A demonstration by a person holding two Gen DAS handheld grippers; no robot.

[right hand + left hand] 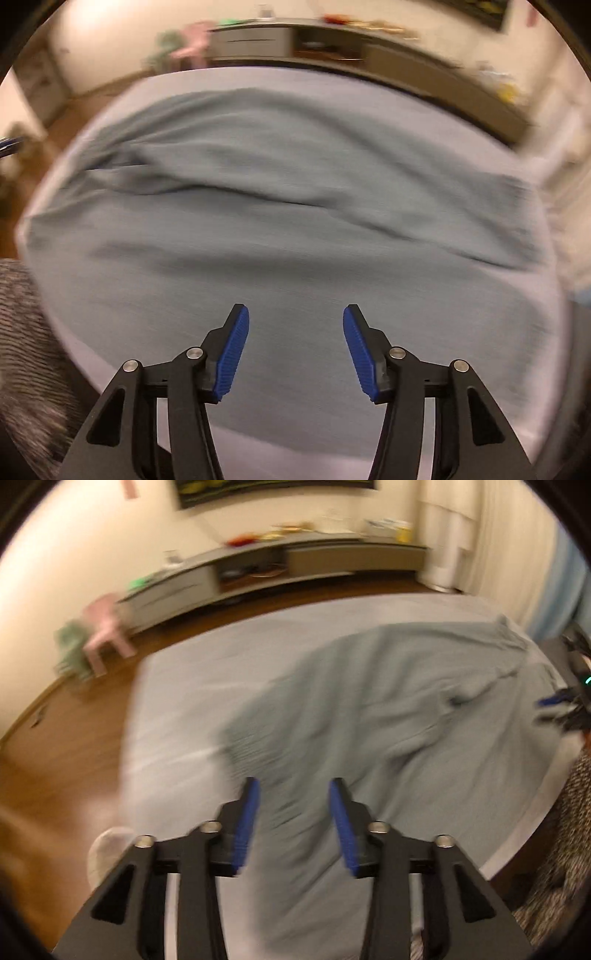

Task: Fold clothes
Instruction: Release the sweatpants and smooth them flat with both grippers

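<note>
A grey-green garment (369, 716) lies spread with creases on a pale grey bed sheet (173, 701). It fills most of the right wrist view (288, 236). My left gripper (294, 794) is open and empty, hovering over the garment's near left edge. My right gripper (295, 321) is open and empty, above the garment's near side. The right gripper's blue tips (554, 703) show at the far right of the left wrist view. Both views are motion-blurred.
A wooden floor (66, 738) lies left of the bed. A small pink chair (107, 631) with green cloth stands there. A long low cabinet (280, 561) runs along the far wall. A speckled fabric (26, 332) lies at the near left.
</note>
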